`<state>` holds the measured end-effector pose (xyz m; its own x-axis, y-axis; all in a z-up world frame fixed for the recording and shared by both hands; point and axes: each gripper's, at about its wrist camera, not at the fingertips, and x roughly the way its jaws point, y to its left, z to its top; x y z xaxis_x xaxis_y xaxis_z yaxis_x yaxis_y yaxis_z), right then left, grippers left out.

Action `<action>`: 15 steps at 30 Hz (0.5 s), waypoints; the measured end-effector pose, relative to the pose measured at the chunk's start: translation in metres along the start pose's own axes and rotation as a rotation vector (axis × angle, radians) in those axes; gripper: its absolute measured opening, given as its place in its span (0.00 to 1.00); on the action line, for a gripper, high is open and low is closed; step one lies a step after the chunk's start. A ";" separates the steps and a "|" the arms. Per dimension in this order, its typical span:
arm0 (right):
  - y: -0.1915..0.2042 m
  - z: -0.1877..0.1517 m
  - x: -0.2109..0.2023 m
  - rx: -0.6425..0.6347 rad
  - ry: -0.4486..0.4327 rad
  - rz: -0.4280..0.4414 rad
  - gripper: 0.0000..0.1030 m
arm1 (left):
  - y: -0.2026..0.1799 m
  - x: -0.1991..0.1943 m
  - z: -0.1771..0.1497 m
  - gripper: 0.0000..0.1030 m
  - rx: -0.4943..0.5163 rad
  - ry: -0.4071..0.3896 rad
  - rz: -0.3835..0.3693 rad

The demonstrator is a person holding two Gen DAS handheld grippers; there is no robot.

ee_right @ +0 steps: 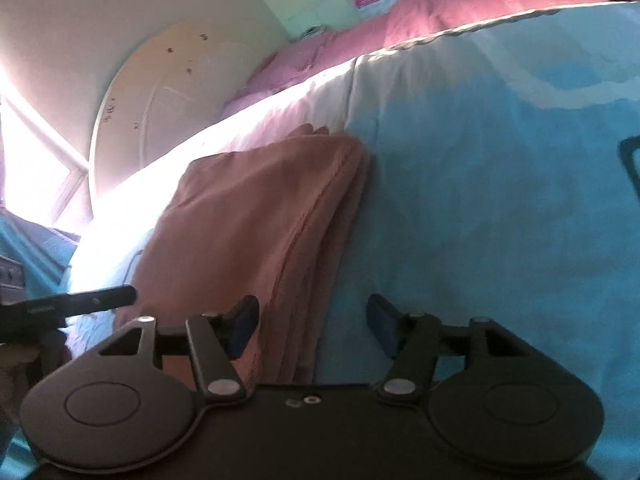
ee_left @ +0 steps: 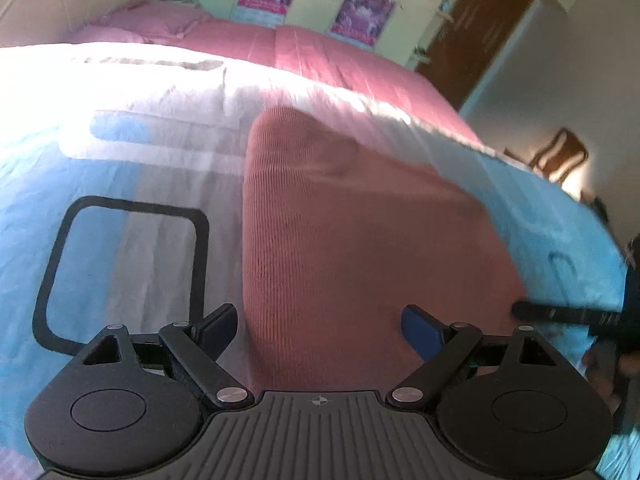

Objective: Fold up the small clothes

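A folded pink ribbed garment (ee_left: pixel 360 232) lies on a light blue and white bed cover (ee_left: pixel 120 184). My left gripper (ee_left: pixel 320 332) is open, its fingers apart on either side of the garment's near edge, just above it. In the right wrist view the same garment (ee_right: pixel 248 220) shows as a stack of folded layers. My right gripper (ee_right: pixel 312 328) is open over the garment's right edge, its left finger (ee_right: pixel 244 324) above the cloth and its right finger (ee_right: pixel 384 328) above the blue cover. A finger of the other gripper shows in each view (ee_left: pixel 560 314) (ee_right: pixel 92 300).
A pink quilt (ee_left: pixel 320 56) and pink pillows (ee_left: pixel 148 24) lie farther up the bed. A round pale headboard (ee_right: pixel 160 100) stands behind. A brown door (ee_left: pixel 480 40) and a wooden chair (ee_left: pixel 560 156) are at the right. A black outlined print (ee_left: pixel 120 268) marks the cover.
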<state>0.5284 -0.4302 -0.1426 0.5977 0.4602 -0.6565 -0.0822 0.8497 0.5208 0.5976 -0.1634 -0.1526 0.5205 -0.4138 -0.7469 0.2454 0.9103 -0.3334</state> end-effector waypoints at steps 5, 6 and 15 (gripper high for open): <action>-0.005 0.016 0.017 0.033 0.058 0.092 0.52 | 0.005 0.010 -0.002 0.77 -0.046 0.025 -0.047; -0.004 0.017 0.020 0.035 0.062 0.095 0.53 | 0.005 0.011 -0.002 0.77 -0.042 0.029 -0.049; -0.025 0.013 0.013 0.107 0.134 0.196 0.38 | 0.016 0.011 0.003 0.73 -0.055 0.061 -0.126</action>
<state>0.5485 -0.4493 -0.1573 0.4669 0.6497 -0.5999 -0.0969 0.7119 0.6955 0.6102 -0.1534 -0.1648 0.4376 -0.5251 -0.7299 0.2596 0.8509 -0.4566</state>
